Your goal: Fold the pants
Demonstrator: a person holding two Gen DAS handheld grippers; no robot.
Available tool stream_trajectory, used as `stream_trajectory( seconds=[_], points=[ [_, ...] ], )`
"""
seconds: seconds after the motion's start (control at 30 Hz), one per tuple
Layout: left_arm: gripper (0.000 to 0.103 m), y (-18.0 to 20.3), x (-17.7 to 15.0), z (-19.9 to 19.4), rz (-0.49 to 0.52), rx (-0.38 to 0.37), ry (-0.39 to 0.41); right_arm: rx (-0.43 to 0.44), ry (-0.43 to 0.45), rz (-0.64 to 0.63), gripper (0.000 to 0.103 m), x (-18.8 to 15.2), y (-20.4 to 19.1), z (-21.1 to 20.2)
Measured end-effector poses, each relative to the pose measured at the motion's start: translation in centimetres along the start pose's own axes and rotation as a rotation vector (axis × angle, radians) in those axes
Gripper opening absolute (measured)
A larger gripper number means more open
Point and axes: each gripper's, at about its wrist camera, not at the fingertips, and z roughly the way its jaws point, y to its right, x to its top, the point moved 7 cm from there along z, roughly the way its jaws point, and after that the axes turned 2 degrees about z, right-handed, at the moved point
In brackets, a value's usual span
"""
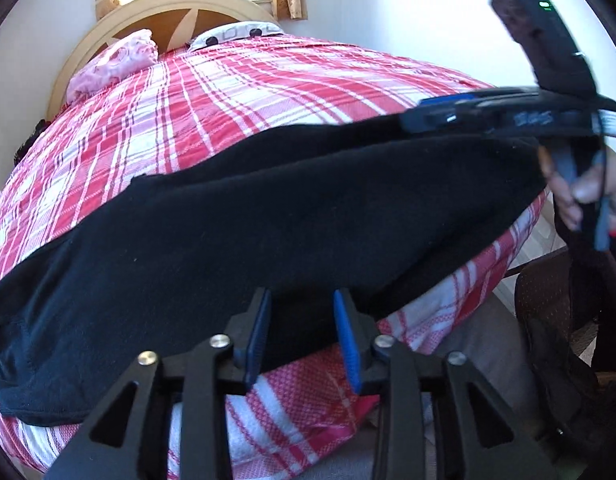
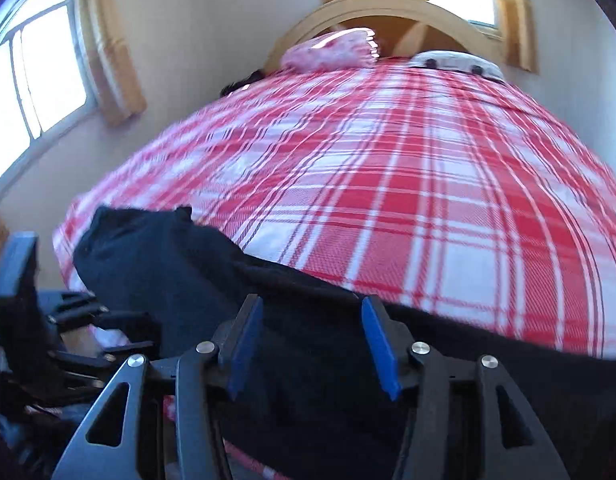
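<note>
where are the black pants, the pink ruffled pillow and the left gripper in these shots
black fabric pants (image 1: 268, 216), left wrist view, middle of the folded cloth
pink ruffled pillow (image 1: 112, 60), left wrist view, its crumpled top
left gripper (image 1: 302, 336), left wrist view, gap midway between its blue-padded fingertips

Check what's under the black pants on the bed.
The black pants lie on the red-and-white plaid bedspread, which shows around them. Whatever sits directly beneath the fabric is covered, so cannot be seen.

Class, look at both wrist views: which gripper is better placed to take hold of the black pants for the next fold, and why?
Probably the left gripper: it is open with the near edge of the pants just ahead. The right gripper, also open, hovers over cloth in a blurred view.
</note>
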Motion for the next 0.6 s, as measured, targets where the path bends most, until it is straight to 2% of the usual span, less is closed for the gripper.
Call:
stream_trajectory(
  seconds=[0.07, 0.1, 0.13, 0.17, 0.2, 0.27, 0.43, 0.5, 0.6],
  points=[
    [0.039, 0.1, 0.0, 0.4, 0.006, 0.007, -0.001, -0.034, -0.040, -0.084, 0.052, 0.3, -0.2, 2.4],
    [0.039, 0.4, 0.0, 0.6, 0.026, 0.019, -0.003, -0.064, -0.060, -0.115, 0.046, 0.2, -0.1, 3.5],
    [0.040, 0.5, 0.0, 0.6, 0.040, 0.024, -0.004, -0.119, -0.064, -0.163, 0.033, 0.2, -0.1, 4.2],
    [0.040, 0.6, -0.1, 0.7, 0.054, 0.028, -0.006, -0.143, -0.062, -0.183, 0.030, 0.3, -0.3, 4.1],
    [0.040, 0.7, -0.1, 0.7, 0.062, 0.028, -0.008, -0.126, -0.064, -0.146, 0.028, 0.8, 0.2, 4.3],
    [0.040, 0.6, -0.1, 0.6, 0.058, 0.014, -0.013, -0.104, -0.058, 0.011, 0.024, 1.9, 2.6, 4.8],
    [0.041, 0.0, -0.3, -0.3, 0.038, -0.025, -0.010, 0.005, 0.034, 0.207, 0.026, 2.6, 5.2, 3.6],
    [0.042, -0.3, -0.5, -0.9, 0.042, -0.027, 0.000, 0.044, 0.103, 0.278, 0.026, 2.2, 6.1, 0.7],
    [0.049, -0.4, 0.2, -1.6, 0.032, -0.047, 0.036, 0.173, 0.157, 0.398, 0.043, -0.3, 6.8, -4.1]
  ],
)
